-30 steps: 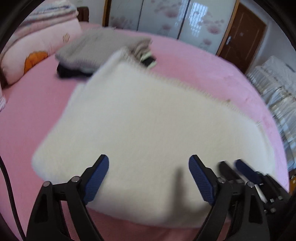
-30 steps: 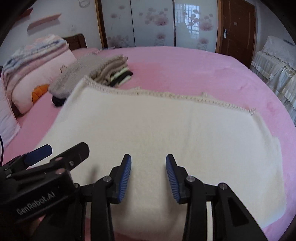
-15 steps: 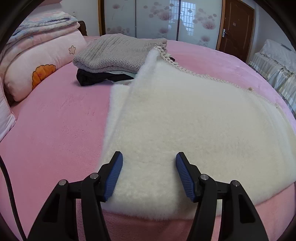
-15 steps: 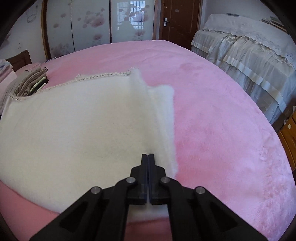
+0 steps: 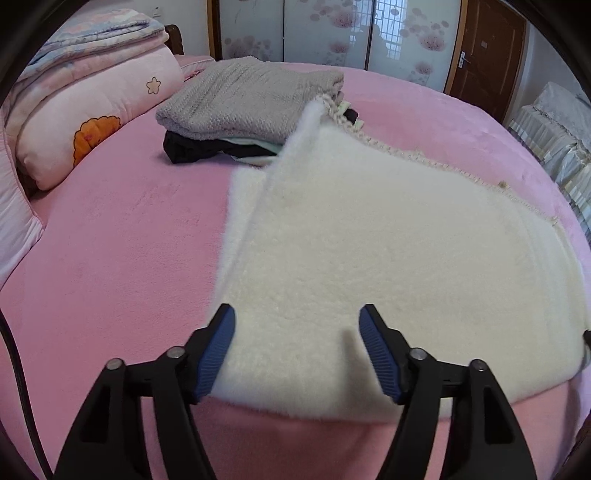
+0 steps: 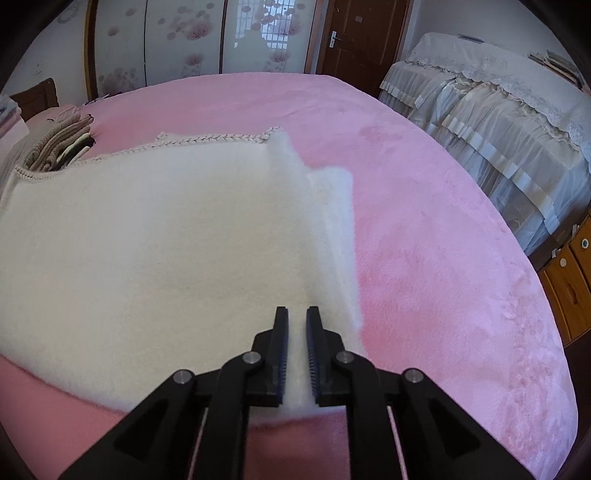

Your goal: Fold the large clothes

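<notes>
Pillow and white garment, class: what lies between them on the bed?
In the left wrist view, only bare pink bedspread separates the pillow from the white garment; the folded stack sits farther back.

Soft, even daylight fills both views, coming from the latticed glass panels [image 5: 373, 33] far beyond each claw. Shadows are faint; a small one lies between the left claw's [image 5: 297, 343] fingers. Fisheye bending curves the edges, and dark vignette fills the corners. Focus stays fairly sharp.

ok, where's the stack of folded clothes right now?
The stack of folded clothes sits on the pink bed, upper left in the left wrist view, between the pink quilt and the white blanket's far corner.
</notes>
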Available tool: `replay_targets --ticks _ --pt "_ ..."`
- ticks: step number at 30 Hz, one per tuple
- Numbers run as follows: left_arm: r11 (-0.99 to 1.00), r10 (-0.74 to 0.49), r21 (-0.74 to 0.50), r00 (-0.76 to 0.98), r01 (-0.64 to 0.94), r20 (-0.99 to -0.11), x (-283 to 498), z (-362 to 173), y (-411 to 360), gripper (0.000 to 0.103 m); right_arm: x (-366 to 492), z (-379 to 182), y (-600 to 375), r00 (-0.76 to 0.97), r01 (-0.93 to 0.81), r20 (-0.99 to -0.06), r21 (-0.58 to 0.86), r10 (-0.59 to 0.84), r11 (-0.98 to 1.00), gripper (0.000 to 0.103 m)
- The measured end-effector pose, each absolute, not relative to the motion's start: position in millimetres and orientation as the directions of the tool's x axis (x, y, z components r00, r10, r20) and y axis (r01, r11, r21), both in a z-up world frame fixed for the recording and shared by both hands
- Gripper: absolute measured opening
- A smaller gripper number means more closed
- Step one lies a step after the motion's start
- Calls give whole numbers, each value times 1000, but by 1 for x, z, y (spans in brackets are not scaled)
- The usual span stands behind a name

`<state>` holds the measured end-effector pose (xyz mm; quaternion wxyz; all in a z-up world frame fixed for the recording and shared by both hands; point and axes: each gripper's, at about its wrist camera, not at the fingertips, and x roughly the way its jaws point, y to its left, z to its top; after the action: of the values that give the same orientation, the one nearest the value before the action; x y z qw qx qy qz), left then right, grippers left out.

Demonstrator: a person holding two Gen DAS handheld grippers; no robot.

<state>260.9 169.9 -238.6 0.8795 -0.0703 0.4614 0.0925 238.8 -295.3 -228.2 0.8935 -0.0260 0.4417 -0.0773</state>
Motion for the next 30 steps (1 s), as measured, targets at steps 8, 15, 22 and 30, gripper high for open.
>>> replay_targets --ticks 8,15,22,30 --pt "981 32 -77 545 -176 -838 231 -161 148 92 200 -177 -262 586 66 -808 -21 -56 998 43" --pt "985 -31 -126 586 -122 -810 187 -107 131 92 154 -118 -217 648 -41 -759 60 73 997 50" --pt "978 -88 -185 623 -92 -777 150 -96 127 92 123 -85 -179 743 -102 -656 83 131 991 55" --pt "890 -290 -436 567 -137 -771 142 -179 148 93 123 -107 -149 790 -94 -599 99 135 991 55"
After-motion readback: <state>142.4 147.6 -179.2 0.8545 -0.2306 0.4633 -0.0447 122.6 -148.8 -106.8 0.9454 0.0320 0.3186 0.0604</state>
